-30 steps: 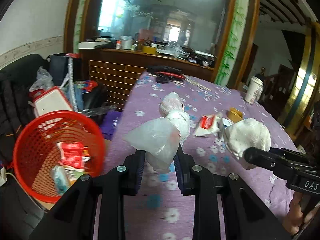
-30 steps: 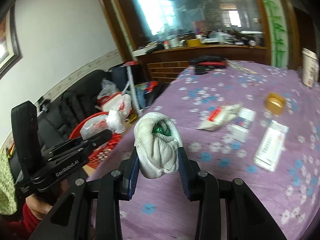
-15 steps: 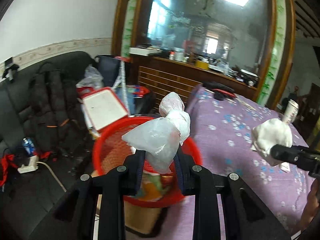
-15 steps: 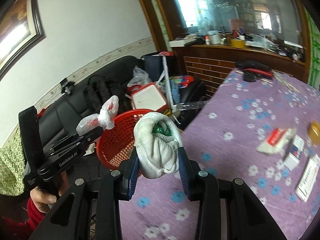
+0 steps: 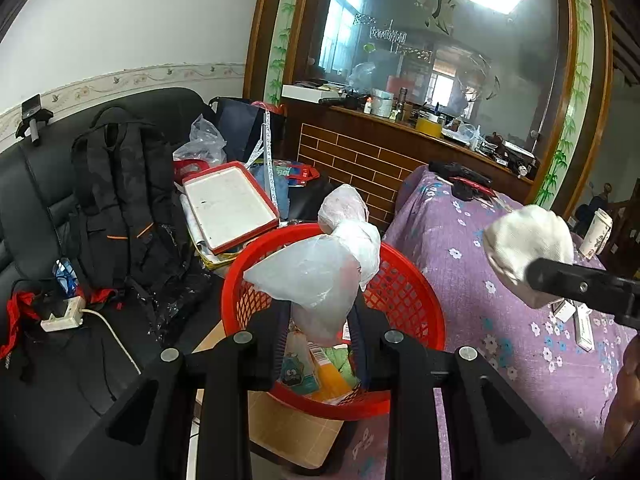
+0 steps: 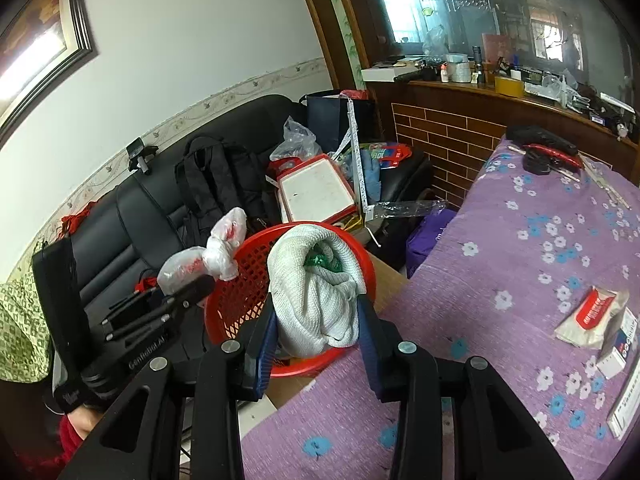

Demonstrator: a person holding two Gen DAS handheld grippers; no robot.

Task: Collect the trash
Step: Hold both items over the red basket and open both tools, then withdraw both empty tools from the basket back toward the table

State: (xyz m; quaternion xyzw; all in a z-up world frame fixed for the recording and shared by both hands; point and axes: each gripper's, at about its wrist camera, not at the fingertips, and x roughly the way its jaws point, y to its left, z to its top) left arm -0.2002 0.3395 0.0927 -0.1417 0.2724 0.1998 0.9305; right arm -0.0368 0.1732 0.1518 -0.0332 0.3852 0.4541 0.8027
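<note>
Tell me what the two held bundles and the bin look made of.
Left bundle: thin, glossy, translucent plastic film, crinkled and knotted.
Right bundle: white, matte woven cloth by its ribbed weave, wrapped around something green, material unclear.
Bin: shiny red moulded plastic, going by its open lattice wall.

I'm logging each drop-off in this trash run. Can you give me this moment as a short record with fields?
left gripper: shut on plastic bag, above the basket
right gripper: shut on white cloth bundle, at the table edge beside the basket
red basket: beside the table, already holds wrappers
purple table: packets at its right side
</note>
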